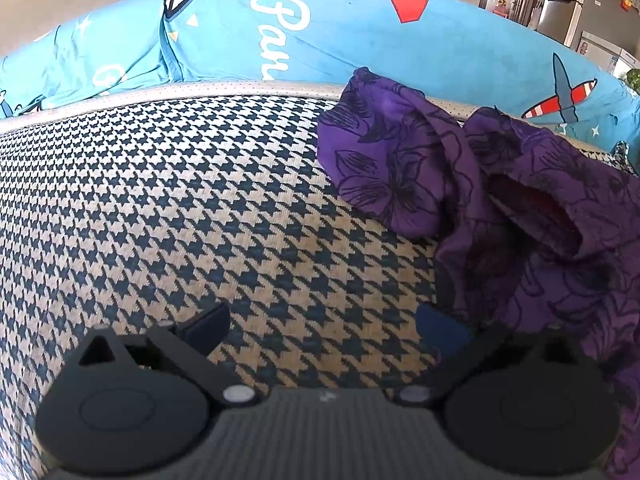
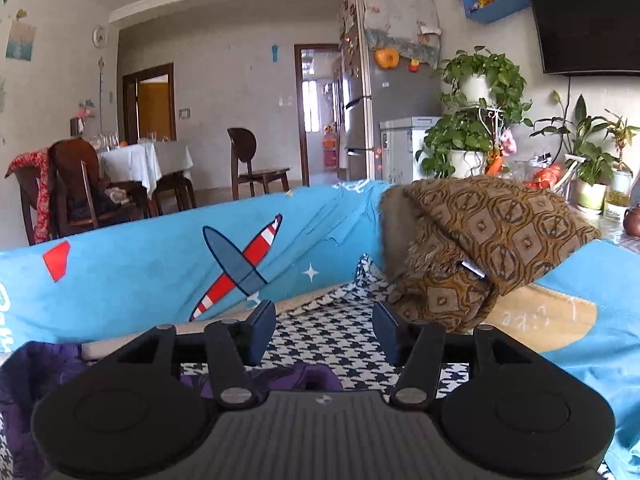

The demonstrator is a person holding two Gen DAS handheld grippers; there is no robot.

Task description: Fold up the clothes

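A purple garment (image 1: 500,200) with a dark flower print lies crumpled on the right side of the houndstooth seat cushion (image 1: 180,208). My left gripper (image 1: 320,326) hovers over the cushion, open, with nothing between its fingers; the garment's edge lies beside its right finger (image 1: 440,332). My right gripper (image 2: 324,332) points over the seat toward the sofa back, open and empty. The purple garment (image 2: 40,368) shows below and to the left of it, partly hidden under the gripper body.
A blue printed cover (image 1: 320,32) drapes the sofa back. A brown patterned cushion (image 2: 480,248) leans in the sofa corner, right of my right gripper. Behind the sofa stand a dining table with chairs (image 2: 132,172), a fridge (image 2: 380,100) and potted plants (image 2: 480,120).
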